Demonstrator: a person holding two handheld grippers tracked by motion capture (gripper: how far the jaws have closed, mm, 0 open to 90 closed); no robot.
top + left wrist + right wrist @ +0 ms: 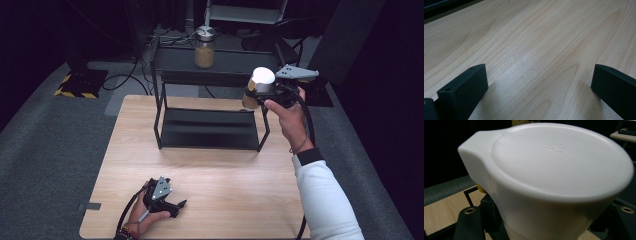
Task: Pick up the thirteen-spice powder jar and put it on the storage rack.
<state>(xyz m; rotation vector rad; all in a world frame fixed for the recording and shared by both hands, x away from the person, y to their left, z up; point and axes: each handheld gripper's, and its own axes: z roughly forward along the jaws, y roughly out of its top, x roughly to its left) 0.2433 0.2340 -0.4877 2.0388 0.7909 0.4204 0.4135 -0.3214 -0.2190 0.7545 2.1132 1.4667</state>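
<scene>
Near edge of the pale wood tabletop: left gripper rests on it, jaws wide apart w/ nothing between. Further back, right gripper is up in the air by the right end of the black metal two-tier rack, jaws clamped on a white-lidded plastic jar w/ tan contents. Another tan-filled, metal-lidded glass jar stands on the rack's top shelf.

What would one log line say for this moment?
right hand-held gripper: shut on white-lidded jar, beside rack | left hand-held gripper: open, on table
</scene>
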